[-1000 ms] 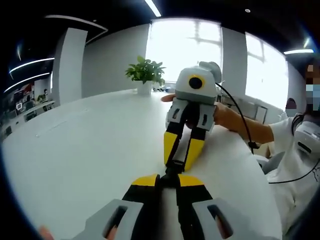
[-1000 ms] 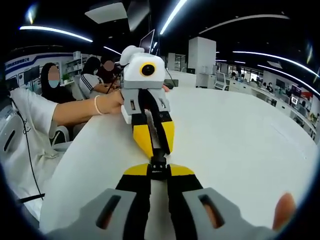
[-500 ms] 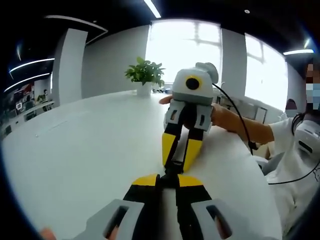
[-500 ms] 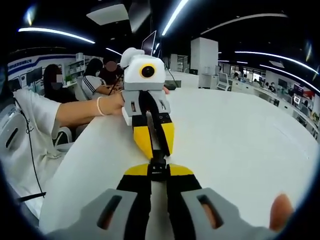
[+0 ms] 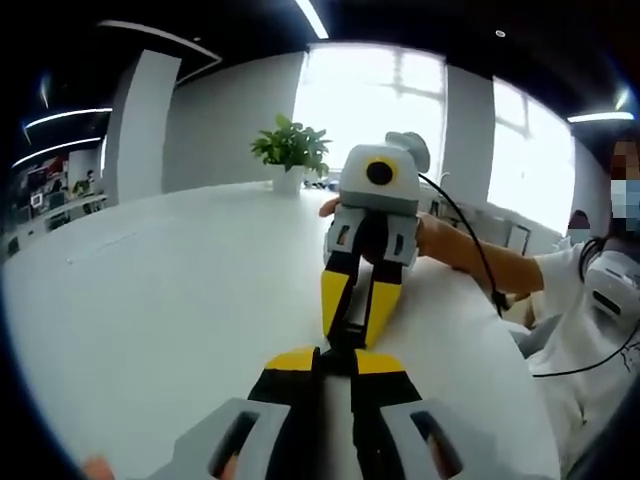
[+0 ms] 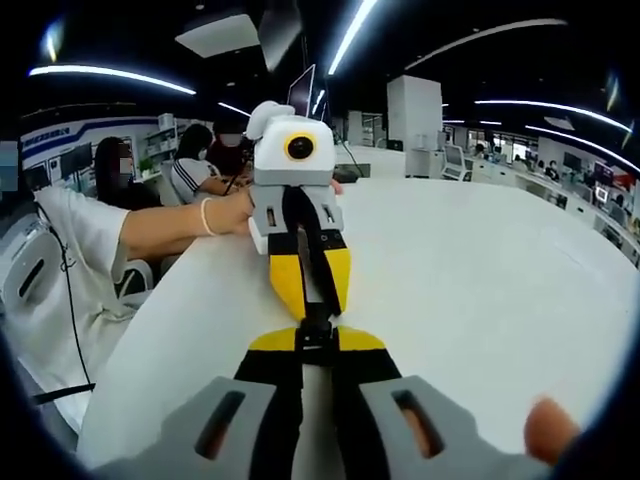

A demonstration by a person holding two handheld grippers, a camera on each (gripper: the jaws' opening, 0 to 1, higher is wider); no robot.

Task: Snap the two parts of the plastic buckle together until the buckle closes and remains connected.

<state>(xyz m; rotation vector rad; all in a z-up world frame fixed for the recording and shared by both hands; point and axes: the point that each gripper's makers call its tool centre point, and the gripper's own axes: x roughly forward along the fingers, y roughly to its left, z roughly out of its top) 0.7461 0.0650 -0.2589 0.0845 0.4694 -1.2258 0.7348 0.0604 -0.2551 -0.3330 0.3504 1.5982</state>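
Both grippers meet tip to tip above the white table (image 5: 150,300), each with black-and-yellow jaws. In the left gripper view, my left gripper (image 5: 335,358) rises from the bottom, shut on a black buckle part (image 5: 345,343). My right gripper (image 5: 352,325) points down at it from above, held by a hand (image 5: 440,235). In the right gripper view, my right gripper (image 6: 316,342) is shut on the black buckle (image 6: 316,328), and my left gripper (image 6: 311,300) faces it, pinching the other half. The two black parts touch between the tips; I cannot tell whether they are latched.
A potted plant (image 5: 290,150) stands at the far side of the table. The person in a white shirt (image 6: 60,250) sits at the table's edge (image 6: 150,330), with cables hanging by them. Other people (image 6: 195,150) sit at desks behind.
Both views have drifted slightly. The grippers stay tip to tip, still shut on the buckle parts.
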